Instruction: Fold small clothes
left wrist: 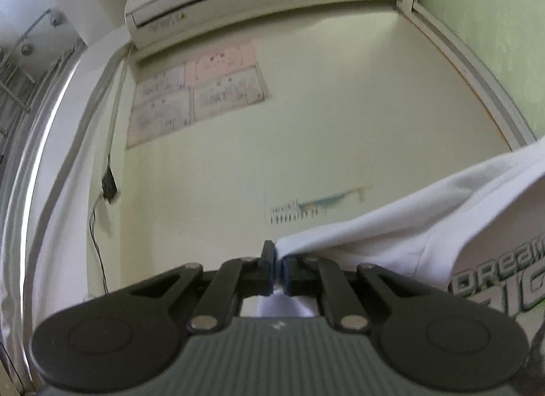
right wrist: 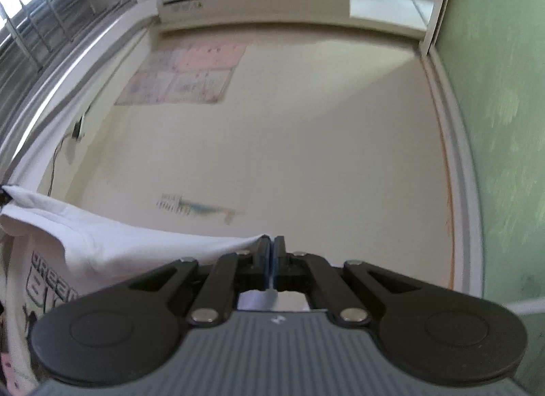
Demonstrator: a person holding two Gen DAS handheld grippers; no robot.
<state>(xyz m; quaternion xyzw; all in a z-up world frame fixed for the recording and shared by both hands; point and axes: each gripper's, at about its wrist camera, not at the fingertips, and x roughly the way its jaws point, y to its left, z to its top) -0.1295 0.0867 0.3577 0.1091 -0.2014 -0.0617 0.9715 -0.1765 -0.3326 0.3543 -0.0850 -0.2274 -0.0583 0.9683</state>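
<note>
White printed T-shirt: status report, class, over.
Left tool shut on white printed T-shirt. Right tool shut on it too. Shirt held aloft between them. Nothing in the way.

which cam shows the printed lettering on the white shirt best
The left wrist view: the green-edged lettering on the white shirt is large and fairly sharp. The right wrist view shows it small, darker and cut off at the left edge.

soft white cloth shirt [left wrist: 391, 236]

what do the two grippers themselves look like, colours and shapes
The left gripper and the right gripper look alike: black linkage arms with round black discs at both sides, silver pivot rivets, a ribbed grey body bearing a small white mark, and black fingers with blue inner pads.
</note>
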